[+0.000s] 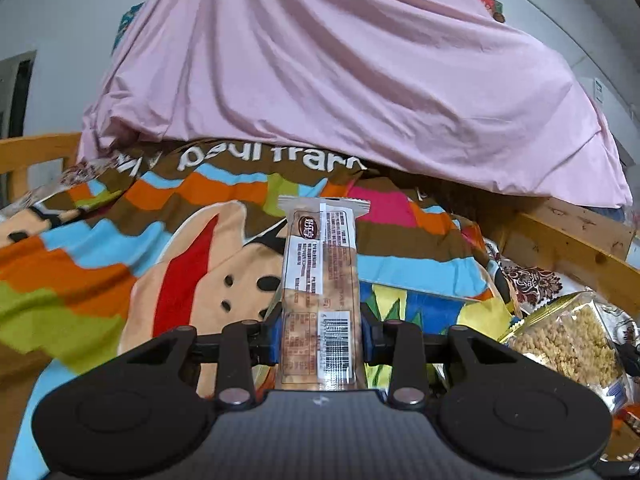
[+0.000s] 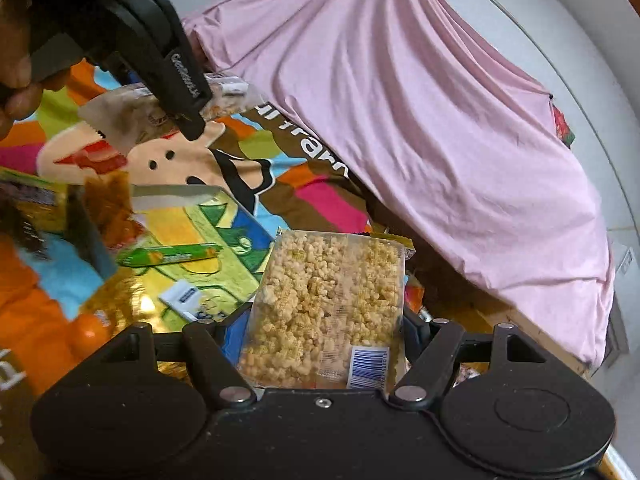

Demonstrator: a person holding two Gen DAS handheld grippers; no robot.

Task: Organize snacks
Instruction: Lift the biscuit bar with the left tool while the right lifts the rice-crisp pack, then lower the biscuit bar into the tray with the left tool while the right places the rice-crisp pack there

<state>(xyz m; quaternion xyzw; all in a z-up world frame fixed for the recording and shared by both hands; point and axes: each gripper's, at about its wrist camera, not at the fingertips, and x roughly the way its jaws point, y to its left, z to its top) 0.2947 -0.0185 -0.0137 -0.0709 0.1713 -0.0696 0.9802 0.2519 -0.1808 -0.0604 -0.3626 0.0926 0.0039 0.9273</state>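
Left gripper [image 1: 320, 336] pinches a narrow snack bar [image 1: 320, 276]; right gripper [image 2: 324, 336] clamps a puffed-grain pack [image 2: 328, 300]. Both are held above the striped blanket [image 1: 100, 248]. A pink sheet [image 1: 340, 80] drapes ahead, and a green stick pack [image 2: 168, 255] lies on a picture book [image 2: 200, 224] just left of the grain pack.

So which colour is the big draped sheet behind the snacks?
Plain pink sheet, clearest in left wrist view.

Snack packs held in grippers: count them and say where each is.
2. A slim bar pack in the left gripper; a clear puffed-grain pack in the right gripper. Loose snacks lie elsewhere.
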